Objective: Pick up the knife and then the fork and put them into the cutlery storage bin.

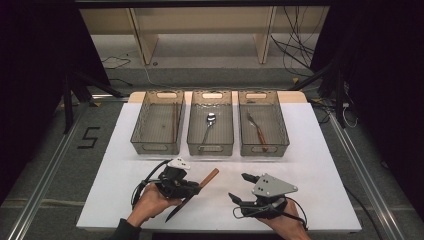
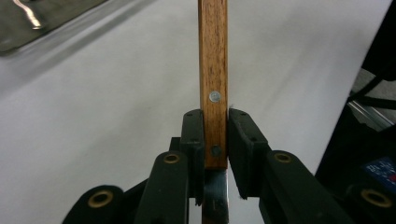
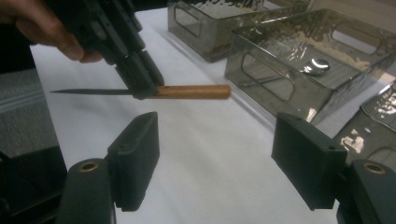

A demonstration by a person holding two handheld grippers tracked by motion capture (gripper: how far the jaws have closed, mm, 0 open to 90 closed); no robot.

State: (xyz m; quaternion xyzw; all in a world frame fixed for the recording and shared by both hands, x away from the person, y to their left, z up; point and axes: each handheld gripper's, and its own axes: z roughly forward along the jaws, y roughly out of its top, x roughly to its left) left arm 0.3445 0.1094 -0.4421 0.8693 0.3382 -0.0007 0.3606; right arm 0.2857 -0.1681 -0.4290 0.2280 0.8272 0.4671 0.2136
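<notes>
Clamping the knife (image 1: 192,192) low left of centre, left gripper (image 1: 186,189) shut at the handle's blade end, likely for binning in the left tray (image 1: 156,145); right gripper (image 1: 239,192) wide, empty, lower right.

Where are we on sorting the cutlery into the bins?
Done, it seems: a spoon lies in the middle bin and a fork in the right bin. In hand: the left hand-held gripper is clamped on a wooden-handled knife, lifted off the table. Left: setting the knife down, probably in the left bin. The right hand-held gripper is open and empty.
</notes>
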